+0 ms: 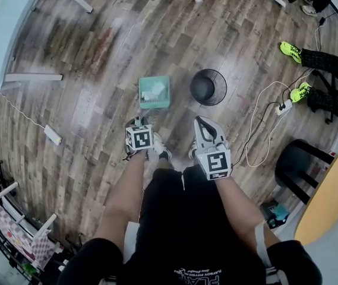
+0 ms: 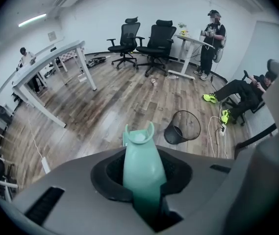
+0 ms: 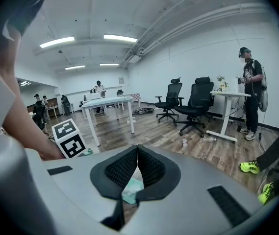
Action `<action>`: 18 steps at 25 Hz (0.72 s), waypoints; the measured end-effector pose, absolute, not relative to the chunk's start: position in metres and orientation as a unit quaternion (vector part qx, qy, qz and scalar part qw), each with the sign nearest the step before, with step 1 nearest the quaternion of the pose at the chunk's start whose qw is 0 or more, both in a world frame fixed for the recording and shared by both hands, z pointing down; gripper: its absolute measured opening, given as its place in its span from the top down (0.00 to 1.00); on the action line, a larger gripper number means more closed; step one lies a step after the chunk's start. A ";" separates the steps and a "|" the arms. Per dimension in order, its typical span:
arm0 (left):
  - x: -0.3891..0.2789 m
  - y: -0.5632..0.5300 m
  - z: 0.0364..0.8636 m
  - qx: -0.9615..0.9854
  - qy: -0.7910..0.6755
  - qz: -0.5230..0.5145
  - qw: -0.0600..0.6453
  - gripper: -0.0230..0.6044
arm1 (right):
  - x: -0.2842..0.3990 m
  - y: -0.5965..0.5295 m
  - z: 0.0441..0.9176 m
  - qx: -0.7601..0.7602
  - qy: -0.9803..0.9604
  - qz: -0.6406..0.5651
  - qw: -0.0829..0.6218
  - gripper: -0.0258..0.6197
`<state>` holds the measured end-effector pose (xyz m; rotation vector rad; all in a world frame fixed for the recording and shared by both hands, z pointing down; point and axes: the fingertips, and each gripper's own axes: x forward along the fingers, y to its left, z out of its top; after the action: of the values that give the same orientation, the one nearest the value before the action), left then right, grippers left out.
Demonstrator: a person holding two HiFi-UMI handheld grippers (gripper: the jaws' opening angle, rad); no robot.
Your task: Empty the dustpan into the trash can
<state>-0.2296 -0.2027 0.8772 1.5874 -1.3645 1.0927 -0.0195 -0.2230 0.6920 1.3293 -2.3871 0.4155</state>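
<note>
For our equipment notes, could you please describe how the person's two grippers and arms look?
Both the left gripper and right gripper have smooth grey bodies, black ribbed pads and a white cube with black square markers. The forearms are unsleeved.

A teal dustpan (image 1: pixel 154 92) sits on the wood floor, near a black mesh trash can (image 1: pixel 208 86) to its right. The left gripper (image 1: pixel 138 122) hangs at the dustpan's near edge. The right gripper (image 1: pixel 203 126) is beside it, nearer the can.

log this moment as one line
phase: grasp | left gripper: jaws on dustpan handle | right gripper: jaws together, empty | dustpan: on floor, beside trash can | emptied: not yet
</note>
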 end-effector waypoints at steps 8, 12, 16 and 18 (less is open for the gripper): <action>-0.229 -0.183 0.872 0.630 -0.535 0.430 0.363 0.81 | -0.016 -0.208 0.692 0.469 -0.851 0.145 0.187 0.92; -0.228 -0.173 0.857 0.634 -0.540 0.430 0.348 0.81 | -0.014 -0.203 0.685 0.466 -0.855 0.138 0.180 0.92; -0.227 -0.168 0.837 0.637 -0.551 0.426 0.330 0.81 | -0.010 -0.196 0.675 0.457 -0.863 0.130 0.172 0.92; -0.226 -0.165 0.826 0.636 -0.562 0.419 0.324 0.81 | -0.006 -0.193 0.668 0.450 -0.868 0.123 0.168 0.92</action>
<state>-0.2261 -0.1652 0.8256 1.6677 -1.4745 1.0986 -0.0063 -0.1928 0.6683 1.2798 -2.4692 0.3510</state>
